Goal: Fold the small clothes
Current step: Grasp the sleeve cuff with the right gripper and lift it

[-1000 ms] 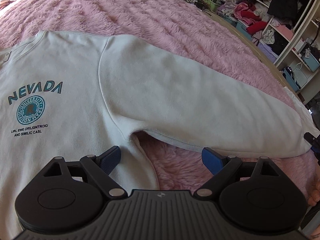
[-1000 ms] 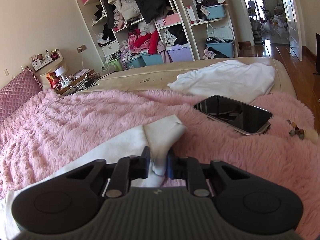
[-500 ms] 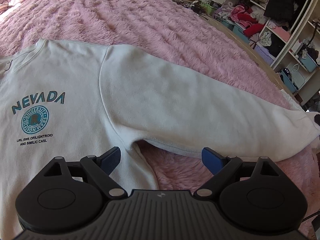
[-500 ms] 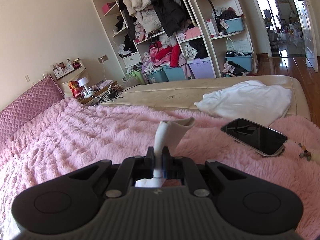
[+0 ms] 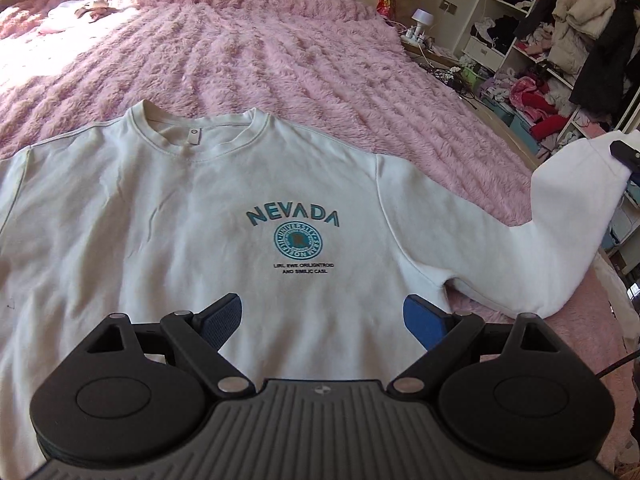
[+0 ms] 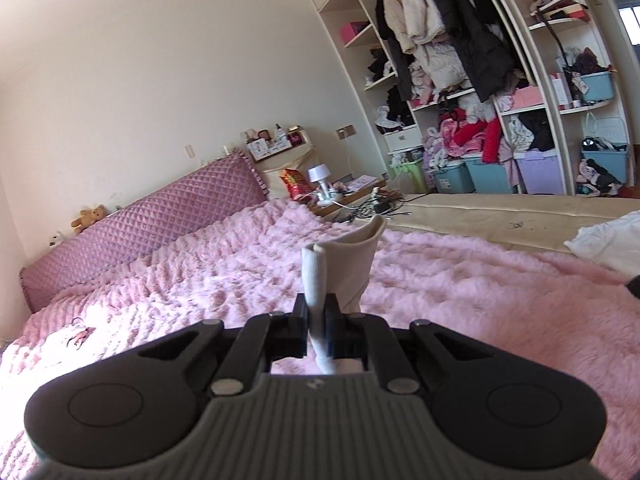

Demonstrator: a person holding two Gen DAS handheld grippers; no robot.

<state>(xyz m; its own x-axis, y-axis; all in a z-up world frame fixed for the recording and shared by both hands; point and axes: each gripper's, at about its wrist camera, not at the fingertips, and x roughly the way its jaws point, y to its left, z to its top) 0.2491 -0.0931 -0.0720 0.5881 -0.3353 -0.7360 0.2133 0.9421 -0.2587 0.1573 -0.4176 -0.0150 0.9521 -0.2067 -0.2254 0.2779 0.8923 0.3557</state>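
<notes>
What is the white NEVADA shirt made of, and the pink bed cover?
The shirt looks like soft, matte cotton-type knit: it creases and has a ribbed collar. Its lifted sleeve droops limply from the right gripper. The bed cover looks like fluffy faux fur or plush, with long shaggy tufts. Neither is certain.

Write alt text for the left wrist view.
A white cotton sweatshirt printed NEVADA in teal lies flat on a fluffy pink blanket, one sleeve lifted at its cuff by the right gripper. The left gripper hovers open above the hem.

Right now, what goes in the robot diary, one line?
step: folding sleeve | right gripper: shut on cuff, lifted | left gripper: open over sweatshirt
</notes>
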